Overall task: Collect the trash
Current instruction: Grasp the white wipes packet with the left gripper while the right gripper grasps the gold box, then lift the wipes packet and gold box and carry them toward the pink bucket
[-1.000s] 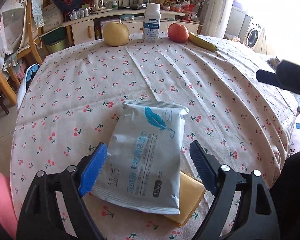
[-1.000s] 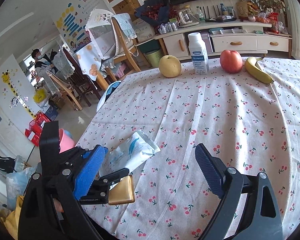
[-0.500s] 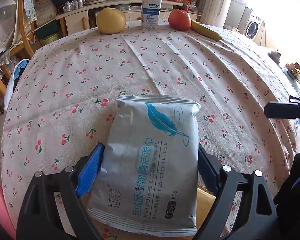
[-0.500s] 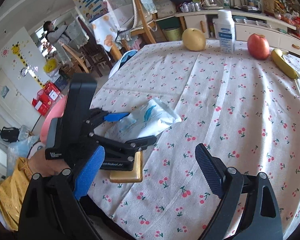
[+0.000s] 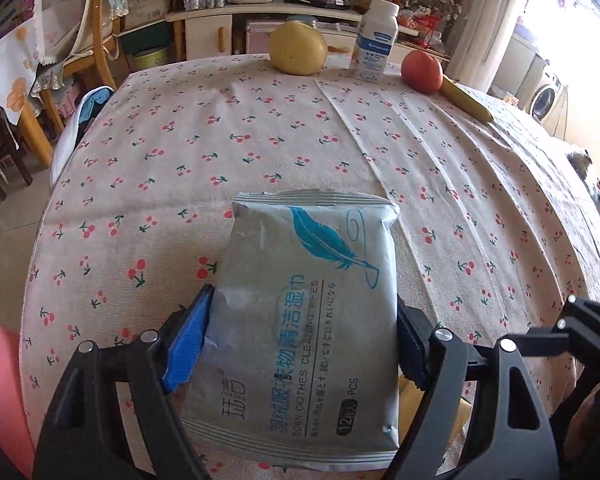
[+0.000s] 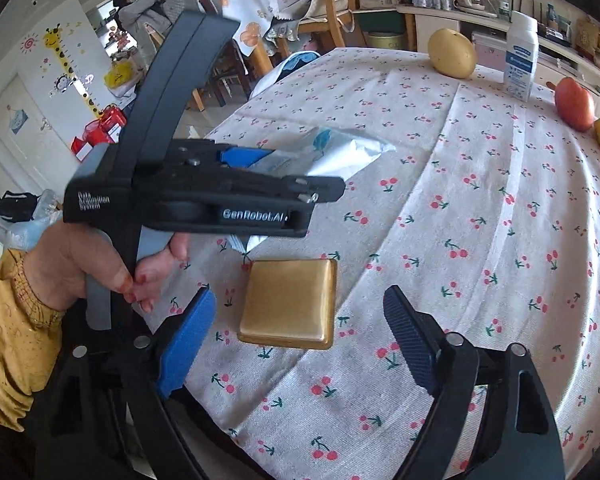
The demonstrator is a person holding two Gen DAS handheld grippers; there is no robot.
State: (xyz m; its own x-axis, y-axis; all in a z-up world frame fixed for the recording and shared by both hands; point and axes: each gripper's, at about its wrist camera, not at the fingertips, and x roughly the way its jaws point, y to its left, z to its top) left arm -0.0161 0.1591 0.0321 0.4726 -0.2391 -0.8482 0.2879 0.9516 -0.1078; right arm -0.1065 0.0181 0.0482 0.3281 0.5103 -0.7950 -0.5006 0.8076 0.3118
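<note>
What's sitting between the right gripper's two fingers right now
The gold square packet lies flat on the tablecloth between the closing, untouching fingers of the right gripper, per the right wrist view.

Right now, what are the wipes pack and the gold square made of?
Wipes pack: thin plastic film, matte silver-grey; crimped end seals, creases, printed feather. Gold square: rigid, likely metal or metallised plastic; satin sheen, rounded corners, raised rim. Can't tell which.

Left hand-held gripper [image 5: 300, 336] jaws closing (pads touching a pack), right hand-held gripper [image 6: 296, 340] closing, empty
</note>
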